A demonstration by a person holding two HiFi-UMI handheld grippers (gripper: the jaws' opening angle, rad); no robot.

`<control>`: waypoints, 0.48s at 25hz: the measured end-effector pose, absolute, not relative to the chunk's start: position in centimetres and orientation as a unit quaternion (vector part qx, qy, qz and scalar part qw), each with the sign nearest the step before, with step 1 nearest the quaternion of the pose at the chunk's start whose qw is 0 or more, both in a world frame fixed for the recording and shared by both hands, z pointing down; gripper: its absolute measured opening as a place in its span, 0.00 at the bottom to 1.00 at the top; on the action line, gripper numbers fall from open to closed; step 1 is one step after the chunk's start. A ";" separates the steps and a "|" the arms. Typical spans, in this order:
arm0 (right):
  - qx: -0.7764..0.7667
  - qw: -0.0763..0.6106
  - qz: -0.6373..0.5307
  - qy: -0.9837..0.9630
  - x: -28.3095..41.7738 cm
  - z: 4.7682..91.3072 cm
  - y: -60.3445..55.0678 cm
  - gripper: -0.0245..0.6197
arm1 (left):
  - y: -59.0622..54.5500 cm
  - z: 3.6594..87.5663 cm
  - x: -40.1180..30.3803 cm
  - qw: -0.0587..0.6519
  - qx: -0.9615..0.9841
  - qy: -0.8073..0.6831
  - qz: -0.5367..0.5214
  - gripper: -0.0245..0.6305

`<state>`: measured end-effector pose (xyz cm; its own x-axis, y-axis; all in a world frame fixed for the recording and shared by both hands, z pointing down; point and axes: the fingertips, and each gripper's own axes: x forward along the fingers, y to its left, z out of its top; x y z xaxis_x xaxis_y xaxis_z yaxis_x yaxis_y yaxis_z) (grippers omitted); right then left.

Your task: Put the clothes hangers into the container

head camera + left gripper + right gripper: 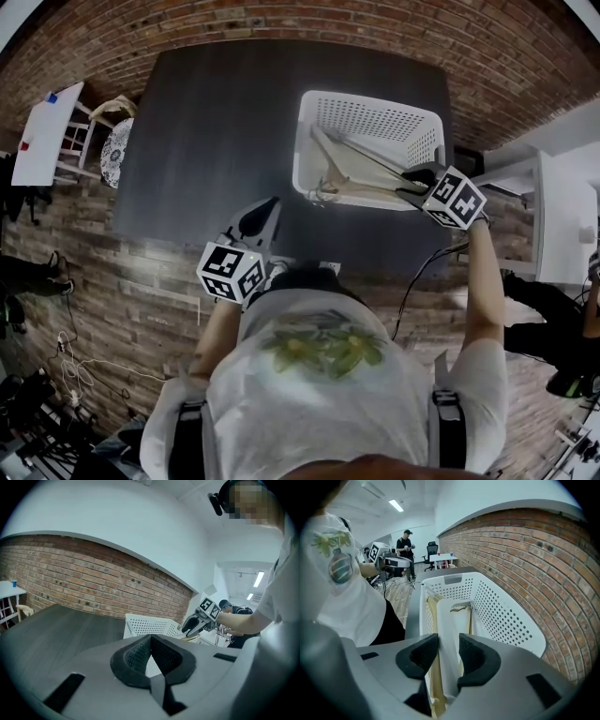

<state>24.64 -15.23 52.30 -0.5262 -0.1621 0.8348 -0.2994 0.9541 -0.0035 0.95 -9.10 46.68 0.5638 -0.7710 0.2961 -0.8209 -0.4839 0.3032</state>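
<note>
Fingers [423, 654] parted on right gripper [415, 178] over hangers [361, 191] in container [302, 150] at two o'clock; left gripper [151, 644] pinched shut, empty. Likely releasing; next, lifting clear of rim.

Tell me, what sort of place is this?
Probably a lab or office workspace: a bare brick wall, a dark table carrying a white perforated basket, and an office chair under ceiling strip lights behind.

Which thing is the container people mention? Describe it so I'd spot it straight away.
Find the big dark table beside the red brick wall. On its right side sits a white plastic basket with pale wooden hangers lying inside. Its walls are dotted with small holes, unlike anything near it.
</note>
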 end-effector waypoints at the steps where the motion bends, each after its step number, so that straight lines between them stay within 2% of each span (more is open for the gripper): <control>1: 0.139 0.469 0.069 -0.870 24.7 52.3 -15.3 0.28 | -9.0 46.7 0.9 0.208 0.860 -0.463 0.061 0.08; 9: 0.183 0.455 0.049 -0.870 25.2 50.5 -15.6 0.29 | -8.7 46.6 0.2 0.206 0.863 -0.457 0.061 0.08; 12: 0.223 0.422 0.031 -0.878 25.5 47.6 -16.4 0.29 | -8.5 46.6 -0.1 0.206 0.864 -0.455 0.058 0.08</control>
